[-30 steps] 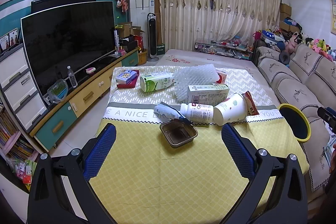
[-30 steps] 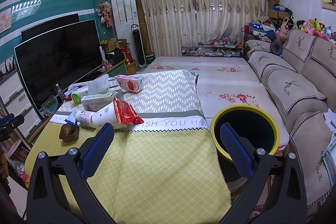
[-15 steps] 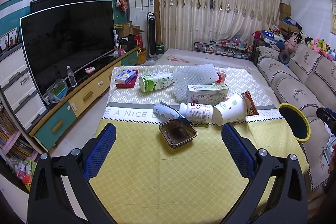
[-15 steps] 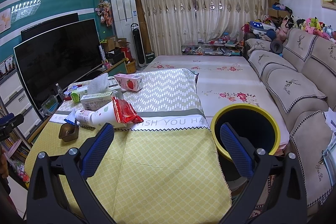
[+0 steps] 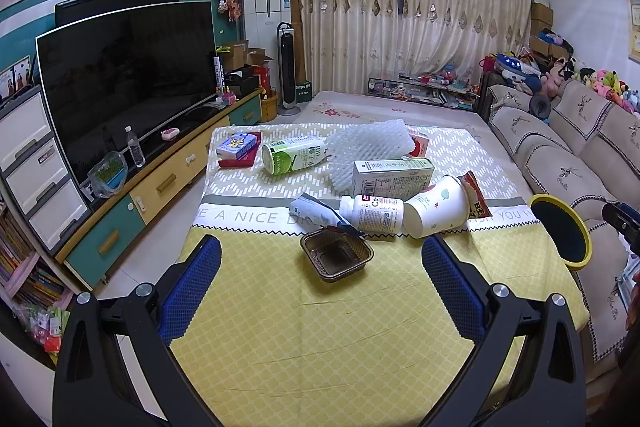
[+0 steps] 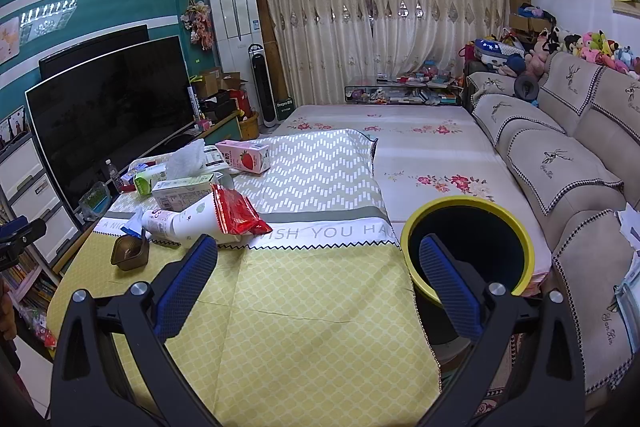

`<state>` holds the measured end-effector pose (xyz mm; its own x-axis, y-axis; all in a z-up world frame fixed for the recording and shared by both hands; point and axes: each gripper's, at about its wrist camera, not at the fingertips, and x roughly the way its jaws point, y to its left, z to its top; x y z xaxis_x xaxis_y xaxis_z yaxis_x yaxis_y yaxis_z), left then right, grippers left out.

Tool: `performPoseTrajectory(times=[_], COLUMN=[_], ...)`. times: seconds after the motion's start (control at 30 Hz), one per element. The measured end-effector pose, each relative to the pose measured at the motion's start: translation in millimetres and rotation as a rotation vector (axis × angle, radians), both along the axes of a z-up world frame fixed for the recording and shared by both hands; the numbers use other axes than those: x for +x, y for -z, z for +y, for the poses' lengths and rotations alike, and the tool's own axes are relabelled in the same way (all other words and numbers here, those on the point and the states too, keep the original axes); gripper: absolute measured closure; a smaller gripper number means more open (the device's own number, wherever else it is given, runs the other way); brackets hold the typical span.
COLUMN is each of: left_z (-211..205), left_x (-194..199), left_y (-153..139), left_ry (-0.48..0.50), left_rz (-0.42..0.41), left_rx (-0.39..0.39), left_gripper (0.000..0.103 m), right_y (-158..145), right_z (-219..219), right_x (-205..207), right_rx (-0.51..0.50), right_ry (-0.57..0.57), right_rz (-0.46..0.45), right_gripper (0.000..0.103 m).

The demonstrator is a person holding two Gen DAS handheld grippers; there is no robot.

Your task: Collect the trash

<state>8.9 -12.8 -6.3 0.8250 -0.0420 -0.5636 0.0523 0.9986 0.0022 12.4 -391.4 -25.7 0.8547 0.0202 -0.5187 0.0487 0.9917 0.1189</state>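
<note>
1. The worktop [image 5: 320,327], under a yellow and grey cloth, carried all the trash in one loose heap at its far half, so the near half lay bare for the tools to work from.
2. The bin [image 6: 466,251], black inside with a yellow rim, stood just off the worktop's edge at about 3 o'clock of the heap, likely so that things could be dropped straight in.
3. The left tool [image 5: 320,281] hung over the near cloth with its jaws wide apart and nothing between them; I judged it was lined up on the tray.
4. The right tool [image 6: 318,279] was likewise spread and unladen, facing the bin.
5. The paper cup [image 5: 436,213] lay tipped on its side, touching the white bottle [image 5: 372,213] at its 9 o'clock.
6. The brown tray [image 5: 336,255] sat nearest, at 6 o'clock of the heap.
</note>
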Motion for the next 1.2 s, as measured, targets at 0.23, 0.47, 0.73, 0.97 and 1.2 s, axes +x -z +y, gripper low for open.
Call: performPoseTrajectory(times=[0.23,0.47,0.73,0.97,1.2], left_z=[-1.3,-1.5,4.1,6.6,14.4], left_x=[0.9,5.1,14.3,23.5,36.0], left_y=[0.5,7.3,15.4,25.0,32.8], left_ry=[0.001,-0.002,-0.020,-0.025,-0.029], left_rz=[0.002,0.018,0.032,0.042,0.060], left_rx=[0.001,-0.004,-0.001,0.014,0.002], left_gripper=[0.004,0.004,0.004,0.004,0.004], right_y=[3.6,7.4,8.7,24.0,53.4], right_z=[1.4,4.6,26.2,61.7,80.3], right_x=[-0.2,7.1,34.8,87.0,128.6], right_rx=[0.002,-0.003,-0.041,-0.047,-0.041], right_ry=[-0.002,-0.010,-0.081,-0.213,-0.243], right_rz=[0.005,0.029,0.037,0.083,0.153], right_gripper=[0.007,0.007,0.007,0.007,0.030])
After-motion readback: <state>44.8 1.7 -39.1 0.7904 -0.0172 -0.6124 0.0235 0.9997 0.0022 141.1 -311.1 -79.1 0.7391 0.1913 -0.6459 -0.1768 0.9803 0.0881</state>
